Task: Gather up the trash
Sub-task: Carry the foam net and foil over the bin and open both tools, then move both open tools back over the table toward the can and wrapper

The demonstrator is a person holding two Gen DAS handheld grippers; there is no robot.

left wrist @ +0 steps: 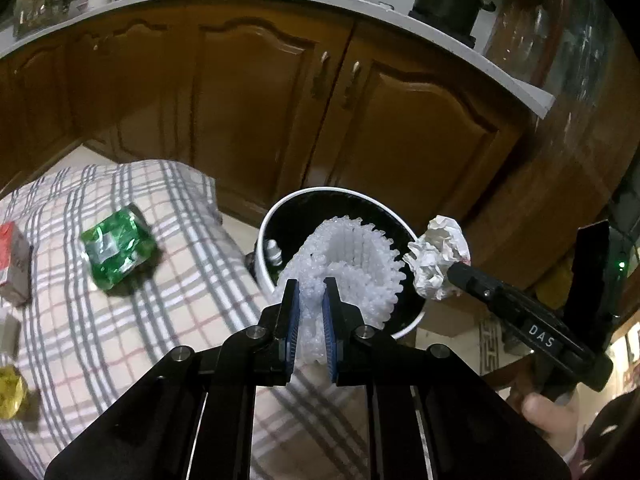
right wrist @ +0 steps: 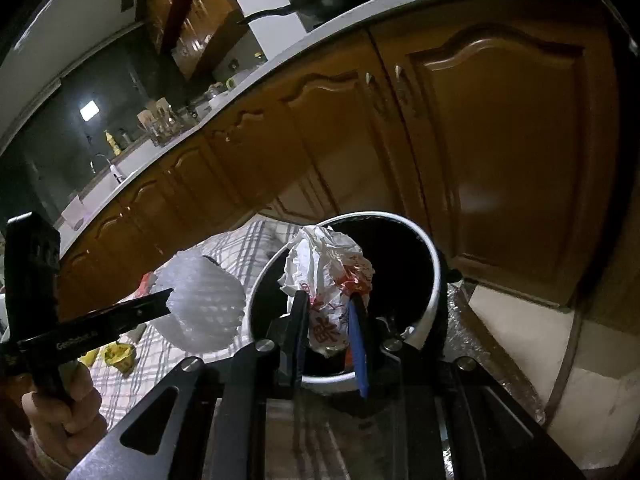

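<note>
My left gripper (left wrist: 311, 286) is shut on a white foam net sleeve (left wrist: 352, 256) and holds it over the white-rimmed black bin (left wrist: 276, 212). The sleeve also shows in the right wrist view (right wrist: 204, 304), left of the bin (right wrist: 434, 264). My right gripper (right wrist: 330, 300) is shut on a crumpled white paper wrapper with red print (right wrist: 324, 264), held above the bin's opening. In the left wrist view the wrapper (left wrist: 438, 256) hangs at the bin's right rim. A small bottle (left wrist: 273, 250) lies inside the bin.
A checked cloth (left wrist: 120, 292) covers the surface left of the bin. On it lie a green crushed wrapper (left wrist: 118, 250), a red and grey box (left wrist: 14, 264) and a yellow wrapper (left wrist: 10, 392). Wooden cabinet doors (left wrist: 256, 112) stand behind. Tiled floor (right wrist: 520, 340) lies to the right.
</note>
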